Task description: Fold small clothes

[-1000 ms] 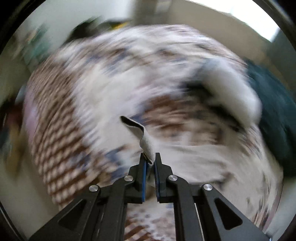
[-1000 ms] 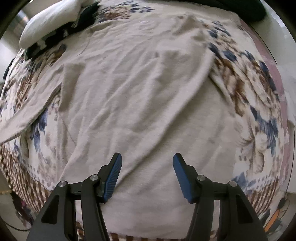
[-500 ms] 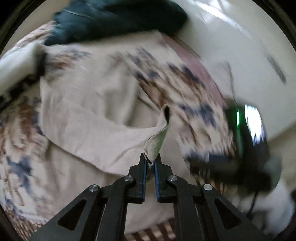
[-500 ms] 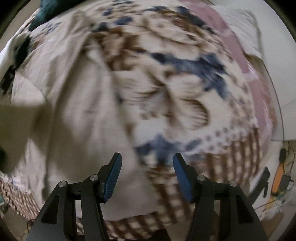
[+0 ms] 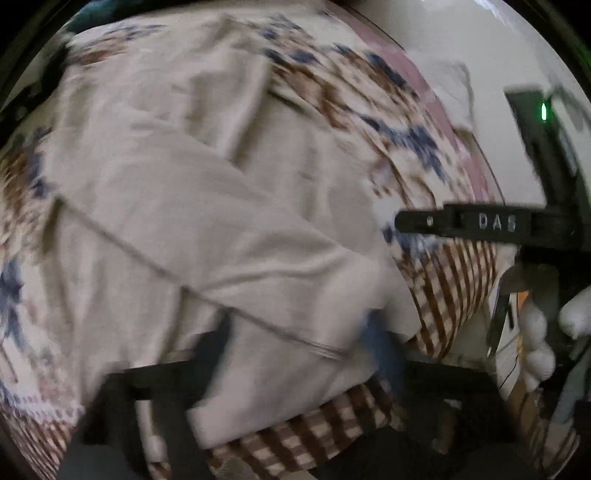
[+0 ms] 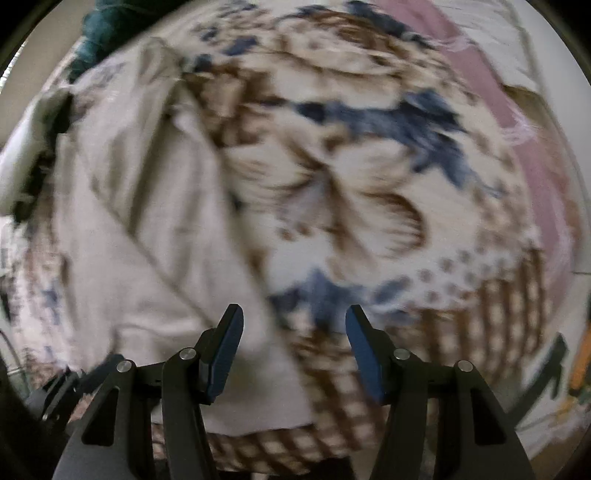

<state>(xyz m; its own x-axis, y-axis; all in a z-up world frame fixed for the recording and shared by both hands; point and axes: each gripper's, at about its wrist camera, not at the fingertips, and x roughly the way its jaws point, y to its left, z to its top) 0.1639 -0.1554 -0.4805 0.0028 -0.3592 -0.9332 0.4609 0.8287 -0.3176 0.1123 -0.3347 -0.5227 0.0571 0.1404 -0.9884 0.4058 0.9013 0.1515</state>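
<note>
Presently, the beige garment (image 6: 122, 258) lies spread on the floral bedspread (image 6: 369, 192), one layer doubled across its body. The right gripper (image 6: 291, 347) stands wide and empty, the garment's right edge beneath its left finger. The left gripper (image 5: 295, 354) (badly blurred) appears spread; cloth overlaps it, grip undeterminable. The garment's long axis runs away from both.

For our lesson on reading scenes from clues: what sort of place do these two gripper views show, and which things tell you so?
Most likely a bedroom at home. A beige garment lies spread on a floral bedspread with a brown checked border, and a dark green bundle of cloth sits at the far edge.
</note>
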